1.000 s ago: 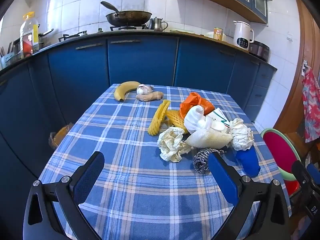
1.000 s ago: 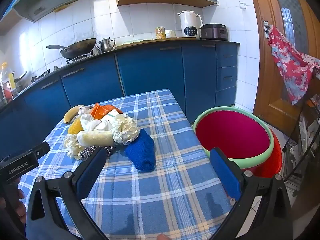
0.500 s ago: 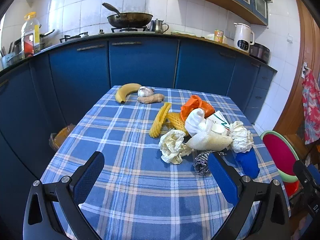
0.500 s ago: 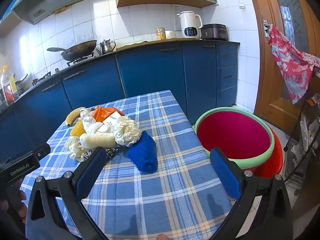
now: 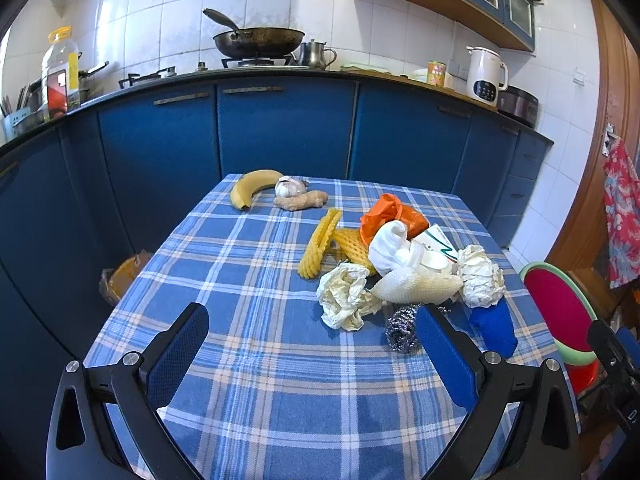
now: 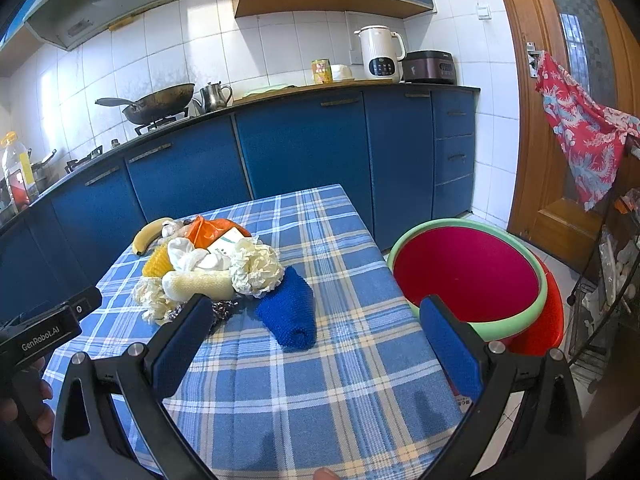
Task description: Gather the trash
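Both grippers hang low over the near end of the checked tablecloth (image 5: 248, 360), level and pointing toward the far blue cabinets. The left gripper (image 5: 312, 344) has its two blue-padded fingers (image 5: 176, 348) spread wide with nothing between them, and the right gripper (image 6: 316, 340) is spread just as wide and also empty. Just beyond the fingertips lies the trash pile, on the right half of the table: a steel scourer (image 5: 402, 330) and a rolled blue cloth (image 6: 290, 312) nearest, then two crumpled paper balls (image 5: 346, 294) with a cream mesh sponge (image 5: 416, 286) between them. Behind these are a white rag (image 5: 390, 242), a small carton (image 5: 434, 240), yellow foam netting (image 5: 320, 242) and an orange plastic bag (image 5: 390, 216). Farther back, well apart from the pile, a banana (image 5: 252, 190), a garlic bulb (image 5: 289, 187) and a piece of ginger (image 5: 304, 201) lie together near the far edge. The right wrist view alone shows the red bin with a green rim (image 6: 468, 276) in full, standing on the floor just beside the table's right side, and part of a hand (image 6: 24, 404) holding the left gripper's body at lower left. Only the left wrist view shows the netting, ginger and garlic clearly, plus a brown basket (image 5: 120, 280) on the floor to the table's left.
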Available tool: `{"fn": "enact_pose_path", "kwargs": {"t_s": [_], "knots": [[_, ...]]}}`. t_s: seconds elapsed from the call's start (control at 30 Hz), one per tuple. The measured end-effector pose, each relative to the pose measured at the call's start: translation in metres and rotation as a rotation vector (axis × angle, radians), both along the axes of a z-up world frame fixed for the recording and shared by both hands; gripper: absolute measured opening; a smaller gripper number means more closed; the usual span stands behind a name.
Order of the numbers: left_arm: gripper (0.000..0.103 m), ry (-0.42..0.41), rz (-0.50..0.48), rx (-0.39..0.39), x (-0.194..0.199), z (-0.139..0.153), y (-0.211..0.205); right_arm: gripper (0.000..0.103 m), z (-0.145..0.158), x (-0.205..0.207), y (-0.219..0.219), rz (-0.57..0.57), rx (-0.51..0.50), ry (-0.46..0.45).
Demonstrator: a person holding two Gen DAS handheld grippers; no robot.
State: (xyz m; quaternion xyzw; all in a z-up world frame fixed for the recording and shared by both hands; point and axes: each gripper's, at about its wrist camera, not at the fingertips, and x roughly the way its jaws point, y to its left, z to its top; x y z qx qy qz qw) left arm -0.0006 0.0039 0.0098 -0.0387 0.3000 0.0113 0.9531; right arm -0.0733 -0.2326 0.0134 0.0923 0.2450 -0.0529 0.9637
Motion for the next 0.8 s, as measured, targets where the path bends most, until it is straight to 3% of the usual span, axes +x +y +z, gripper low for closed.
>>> {"fn": "enact_pose_path", "kwargs": {"t_s": [0.8], "knots": [[0.103, -0.006, 0.0, 0.001, -0.0024, 0.0011, 0.0006, 0.102, 0.0016, -0.0012, -0.001, -0.003, 0.003, 0.001]]}}
